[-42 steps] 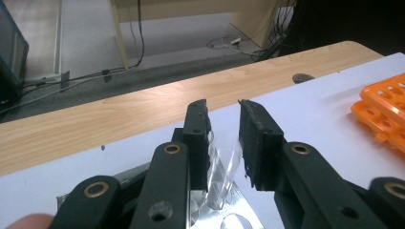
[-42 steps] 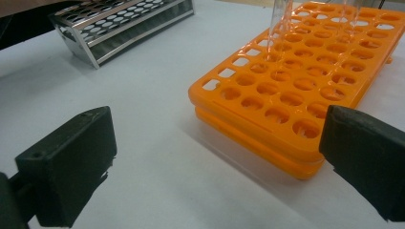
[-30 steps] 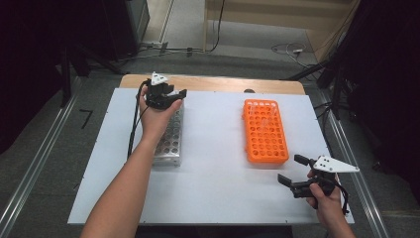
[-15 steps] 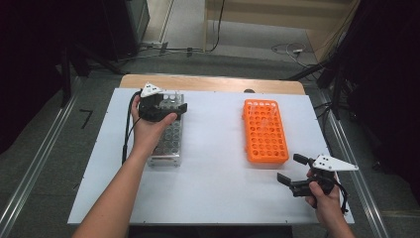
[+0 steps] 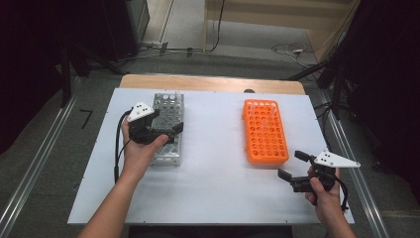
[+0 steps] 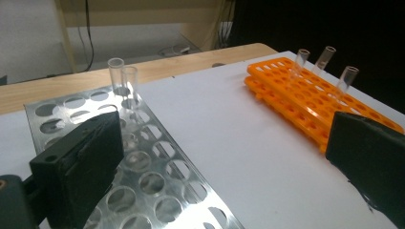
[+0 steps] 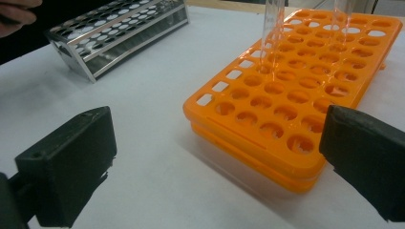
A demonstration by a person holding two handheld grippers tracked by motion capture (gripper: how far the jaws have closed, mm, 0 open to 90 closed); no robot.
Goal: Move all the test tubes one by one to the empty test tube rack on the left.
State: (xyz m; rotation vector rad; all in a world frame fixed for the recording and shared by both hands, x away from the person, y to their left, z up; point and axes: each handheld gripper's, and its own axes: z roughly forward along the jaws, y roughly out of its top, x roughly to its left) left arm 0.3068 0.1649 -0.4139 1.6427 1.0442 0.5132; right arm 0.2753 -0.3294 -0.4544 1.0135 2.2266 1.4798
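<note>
Two racks on the white desk (image 5: pixel 213 188): the metal rack (image 5: pixel 167 130) on the left, the orange rack (image 5: pixel 265 131) on the right. Job looks like moving clear tubes from orange to metal: two tubes (image 6: pixel 122 76) stand in the metal rack's far end, three more tubes (image 6: pixel 325 62) stand at the far end of the orange one. Left tool (image 5: pixel 166 133) sits above the metal rack with jaws wide and nothing between them; its jaws have just been opening, so I'd read it as just having dropped a tube off. Right tool (image 5: pixel 292 168) rests low at the near right corner of the orange rack, jaws also wide and empty. Next fetch, my take: go in level with a tube's upper half, pads square on the glass, squeeze gently, lift straight up before crossing (clear tubes are easy to misjudge). Left gripper view gives the tube count and positions cleanly; in the high view the tubes are nearly lost against the racks. Right gripper view shows the empty near holes of the orange rack.
</note>
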